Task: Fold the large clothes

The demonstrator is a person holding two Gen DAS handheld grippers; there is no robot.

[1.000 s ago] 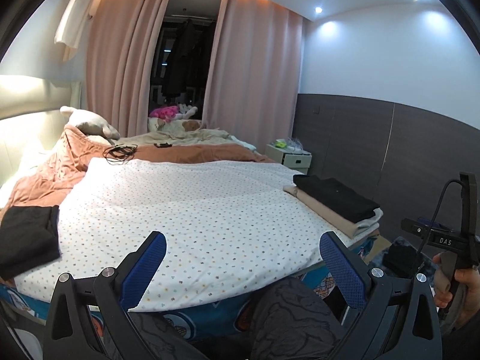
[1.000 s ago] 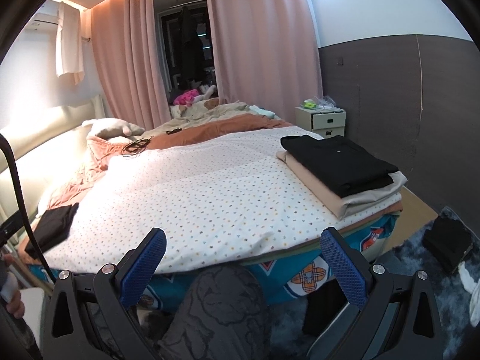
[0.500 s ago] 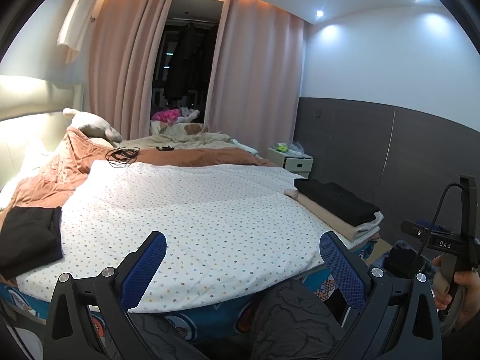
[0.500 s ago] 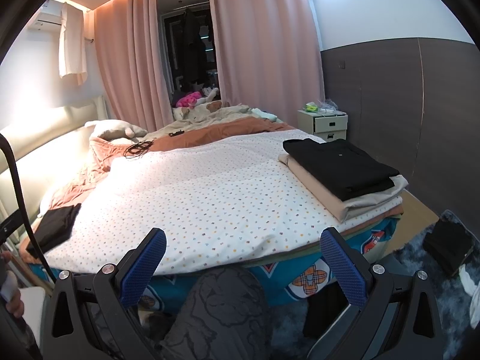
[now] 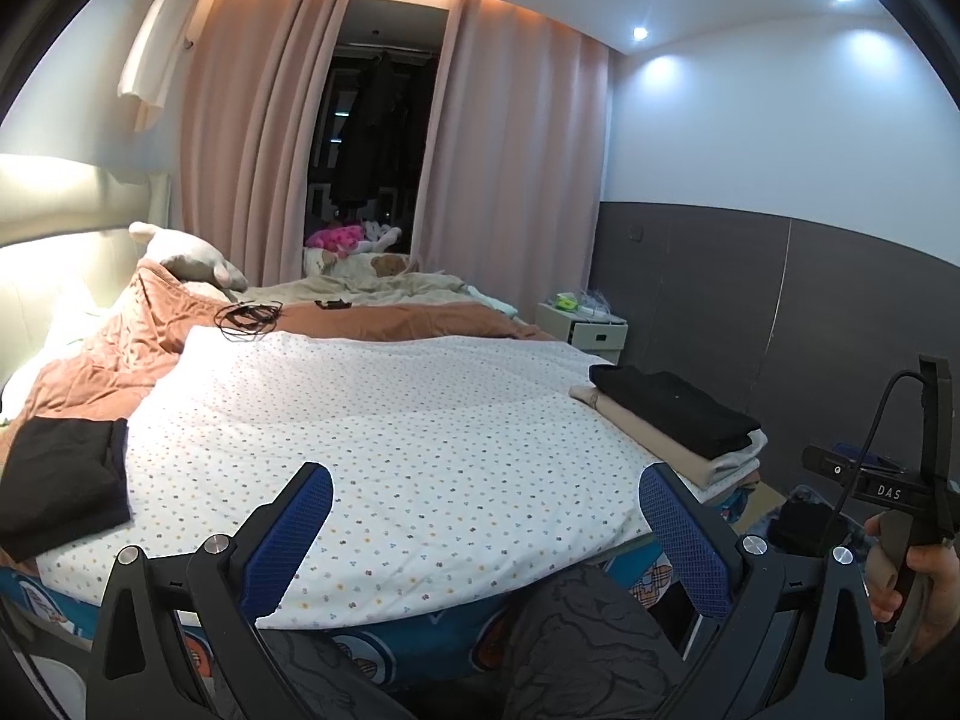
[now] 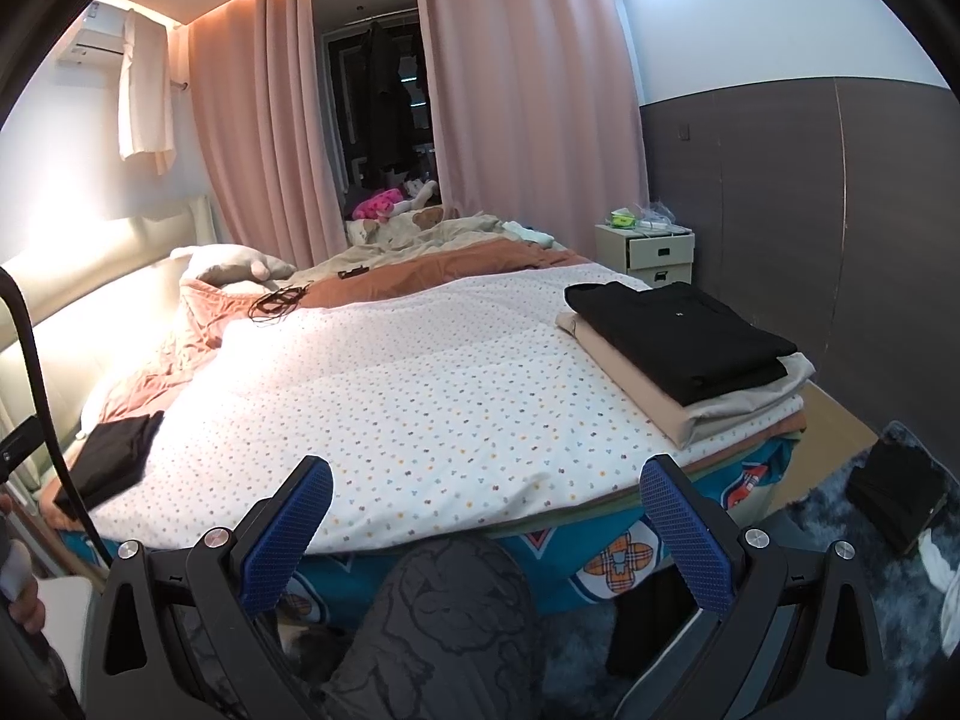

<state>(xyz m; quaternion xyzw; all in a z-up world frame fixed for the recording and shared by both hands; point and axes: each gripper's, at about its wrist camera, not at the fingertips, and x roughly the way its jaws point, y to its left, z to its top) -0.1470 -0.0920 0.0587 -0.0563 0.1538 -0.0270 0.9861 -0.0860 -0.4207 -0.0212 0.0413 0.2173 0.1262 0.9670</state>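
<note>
A dark folded garment (image 5: 60, 480) lies at the left edge of the bed (image 5: 420, 636), on the rust-coloured blanket (image 5: 102, 354) and just beside the dotted white quilt (image 5: 390, 420) that covers most of the mattress. Beyond the quilt's far left corner a tangle of black cord (image 5: 246, 317) rests on the blanket, with a pale pillow (image 5: 186, 252) behind it near the headboard. At the middle of the left wrist view the left gripper (image 5: 486, 531) hangs over the near edge of the bed, its blue-padded fingers (image 5: 288, 531) spread wide and holding nothing, the person's patterned knee (image 5: 576, 630) below it. Pink curtains (image 5: 504, 180) frame a dark opening past the far end of the bed. On the quilt's right side sits a stack of folded clothes (image 5: 678, 426), a black piece on top of beige and grey ones, with a small cream nightstand (image 5: 591, 333) behind it against the dark wall panel. At the far right of that view the right gripper's handle shows in the person's right hand (image 5: 918, 576). In the right wrist view the right gripper (image 6: 486, 531) is likewise spread apart and empty over the bed's near edge, the folded stack (image 6: 684, 342) to its right.
</note>
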